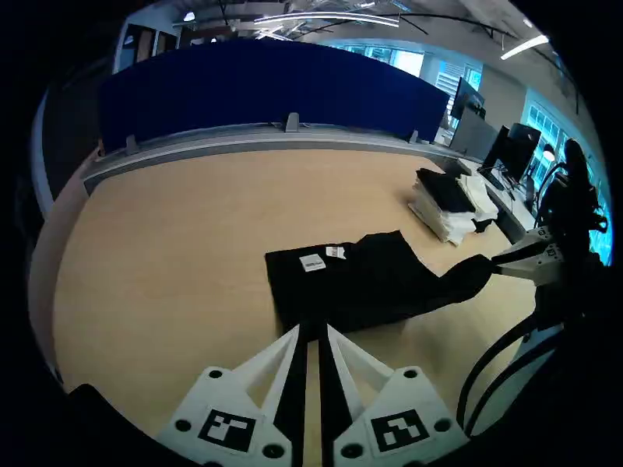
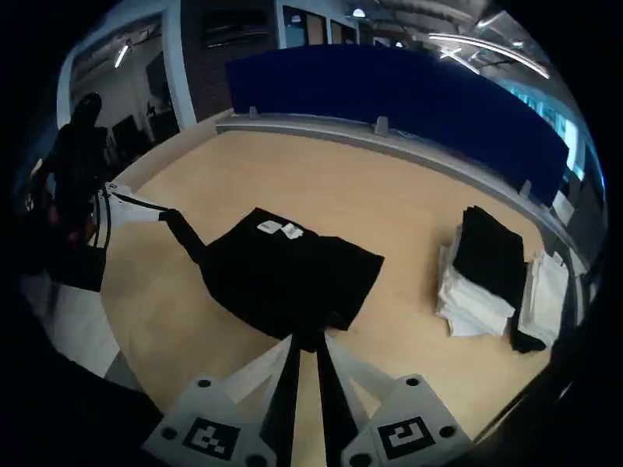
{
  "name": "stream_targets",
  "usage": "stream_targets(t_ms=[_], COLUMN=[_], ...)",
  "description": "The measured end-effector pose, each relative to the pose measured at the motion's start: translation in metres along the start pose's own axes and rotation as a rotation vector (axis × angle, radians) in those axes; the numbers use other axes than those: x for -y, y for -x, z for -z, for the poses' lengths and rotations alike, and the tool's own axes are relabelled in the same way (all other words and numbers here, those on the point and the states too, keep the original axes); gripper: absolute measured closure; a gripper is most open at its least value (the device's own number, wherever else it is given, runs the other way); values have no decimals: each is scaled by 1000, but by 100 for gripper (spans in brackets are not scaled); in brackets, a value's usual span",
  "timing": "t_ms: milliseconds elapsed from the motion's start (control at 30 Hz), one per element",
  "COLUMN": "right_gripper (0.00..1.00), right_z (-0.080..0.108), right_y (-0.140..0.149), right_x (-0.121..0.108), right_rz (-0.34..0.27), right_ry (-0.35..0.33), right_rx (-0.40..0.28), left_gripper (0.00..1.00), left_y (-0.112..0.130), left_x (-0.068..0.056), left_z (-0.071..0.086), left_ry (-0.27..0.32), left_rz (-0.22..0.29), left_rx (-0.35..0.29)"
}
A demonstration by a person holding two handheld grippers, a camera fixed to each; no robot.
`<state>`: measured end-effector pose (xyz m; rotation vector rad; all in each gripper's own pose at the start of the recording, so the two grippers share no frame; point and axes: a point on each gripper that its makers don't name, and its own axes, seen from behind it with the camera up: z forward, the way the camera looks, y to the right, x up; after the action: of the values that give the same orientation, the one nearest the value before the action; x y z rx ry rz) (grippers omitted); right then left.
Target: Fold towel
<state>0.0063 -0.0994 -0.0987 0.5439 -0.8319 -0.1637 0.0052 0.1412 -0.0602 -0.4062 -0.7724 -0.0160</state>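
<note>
- Lying in the middle of the tabletop (image 1: 156,233), the black towel (image 1: 366,276) is a soft, matte cloth, partly doubled over, with two small white labels (image 1: 313,263) on its upper face.
- Left gripper (image 1: 313,327): white plastic fingers with dark inner faces, drawn close together and pinching the towel's near edge.
- Right gripper (image 2: 307,338): fingers likewise clenched on a bunched fold of the towel's edge. In the left gripper view, the cloth is drawn out into a narrow, taut tongue towards this gripper.
- Tabletop: smooth, pale wood-grain surface.
- Stack of folded towels (image 2: 483,280): flat black and white layers, well apart from the black towel.
- Blue partition (image 2: 389,86): long, plain panel along the tabletop's far side.
</note>
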Motion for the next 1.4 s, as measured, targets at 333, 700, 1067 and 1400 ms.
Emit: stream_targets(t_ms=[333,700,1067,1400], right_gripper=[85,85,85,85], right_z=[-30,-60,-87,-105], right_y=[-18,-27,-33,-25], right_x=[-27,-51,-66,-72], right_rz=[-28,-24,-54,-70], right_ry=[6,27,36,41], right_rx=[10,35,48,74], left_gripper=[91,91,91,91], left_y=[-14,-21,-26,-21], left_x=[12,24,36,43], left_z=[-29,-62,-93,-109], left_ry=[-19,-36,-54,-60], left_rz=[-3,-6,-16,-24], left_rx=[2,20,38,63])
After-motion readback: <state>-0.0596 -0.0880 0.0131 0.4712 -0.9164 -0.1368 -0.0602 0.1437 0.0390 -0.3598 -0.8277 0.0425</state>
